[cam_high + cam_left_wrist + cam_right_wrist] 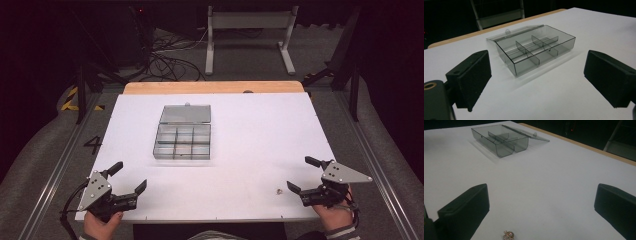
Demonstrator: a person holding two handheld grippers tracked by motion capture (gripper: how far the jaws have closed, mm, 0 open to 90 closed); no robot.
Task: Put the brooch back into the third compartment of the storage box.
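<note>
Although the small gold trinket [508, 235] sits just beyond the right gripper [304, 176], it lies loose on the white table [250, 130] at the near right, untouched, and nothing has been lifted. In the high view it is a tiny speck [278, 190] just left of that gripper's nearer jaw. The clear compartment box [182, 140] stands well apart from it, left of the table's middle and farther off, its lid [185, 114] already folded flat behind it. By my reading the work is only at its start: the box is open and ready, while the pickup, the carry and the drop into a compartment are all left to do. The right gripper's jaws stand wide apart, empty, with the trinket low between them in the right gripper view. The left gripper [128, 176] rests at the near left, its jaws likewise wide apart and holding nothing, aimed at the box [534, 48].

The trinket is cut off by the bottom edge of the right gripper view and blurred, so its shape is hard to tell. Whether every compartment is empty I cannot say; a dark dot [549, 50] on one divider may be a hole or a small item.
</note>
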